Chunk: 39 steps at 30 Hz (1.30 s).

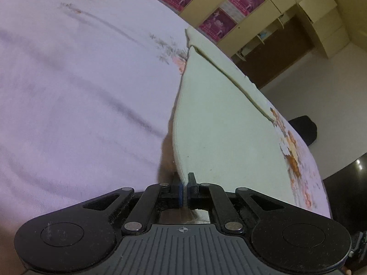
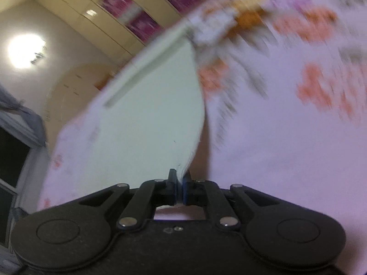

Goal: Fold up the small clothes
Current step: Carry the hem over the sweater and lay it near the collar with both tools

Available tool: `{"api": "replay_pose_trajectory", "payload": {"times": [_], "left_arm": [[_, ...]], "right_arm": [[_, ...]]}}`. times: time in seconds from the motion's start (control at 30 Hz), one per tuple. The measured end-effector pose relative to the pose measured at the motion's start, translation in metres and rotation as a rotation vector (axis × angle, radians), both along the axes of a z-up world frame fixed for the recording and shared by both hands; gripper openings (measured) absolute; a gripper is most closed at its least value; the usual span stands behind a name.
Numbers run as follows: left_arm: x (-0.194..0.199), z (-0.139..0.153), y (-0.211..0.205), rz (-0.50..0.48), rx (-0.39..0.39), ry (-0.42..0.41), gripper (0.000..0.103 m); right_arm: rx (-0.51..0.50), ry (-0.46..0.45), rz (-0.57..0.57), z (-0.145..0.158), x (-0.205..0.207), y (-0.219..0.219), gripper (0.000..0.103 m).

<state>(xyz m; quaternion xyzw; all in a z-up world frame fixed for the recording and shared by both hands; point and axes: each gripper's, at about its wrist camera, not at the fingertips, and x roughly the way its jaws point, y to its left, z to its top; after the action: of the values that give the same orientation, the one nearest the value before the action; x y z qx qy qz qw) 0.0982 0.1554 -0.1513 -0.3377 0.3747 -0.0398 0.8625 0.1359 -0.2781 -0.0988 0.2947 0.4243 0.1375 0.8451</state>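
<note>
A pale mint-green garment lies on a lilac bedsheet printed with orange flowers. In the left wrist view my left gripper is shut on the garment's near corner, which rises off the sheet into the pads. A seam or strap runs along its far side. In the right wrist view the same garment stretches away to the left, and my right gripper is shut on its near corner, lifted from the sheet. This view is blurred.
Cream wardrobes with magenta posters stand beyond the bed. A dark chair back shows past the bed's right edge. In the right wrist view a ceiling lamp glows and a dark window sits at the left.
</note>
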Motion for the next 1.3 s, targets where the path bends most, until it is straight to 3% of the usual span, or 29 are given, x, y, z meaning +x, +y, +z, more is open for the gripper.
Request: {"api": "replay_pose_trajectory", "payload": {"times": [0.27, 0.53, 0.73, 0.97, 1.3], "left_arm": [[0.013, 0.023, -0.001, 0.007, -0.03, -0.056, 0.004], [0.076, 0.068, 0.011, 0.04, -0.095, -0.148, 0.004], [0.157, 0.091, 0.015, 0.055, -0.063, -0.181, 0.004], [0.273, 0.087, 0.016, 0.078, -0.043, -0.16, 0.004], [0.401, 0.06, 0.015, 0.08, 0.034, -0.072, 0.004]], "right_arm": [[0.032, -0.07, -0.001, 0.025, 0.004, 0.0, 0.005], [-0.003, -0.185, 0.015, 0.065, 0.062, 0.011, 0.005], [-0.009, -0.219, 0.006, 0.091, 0.137, 0.016, 0.005], [-0.001, -0.223, 0.011, 0.099, 0.238, 0.017, 0.005], [0.007, -0.132, 0.022, 0.052, 0.365, 0.015, 0.005]]}}
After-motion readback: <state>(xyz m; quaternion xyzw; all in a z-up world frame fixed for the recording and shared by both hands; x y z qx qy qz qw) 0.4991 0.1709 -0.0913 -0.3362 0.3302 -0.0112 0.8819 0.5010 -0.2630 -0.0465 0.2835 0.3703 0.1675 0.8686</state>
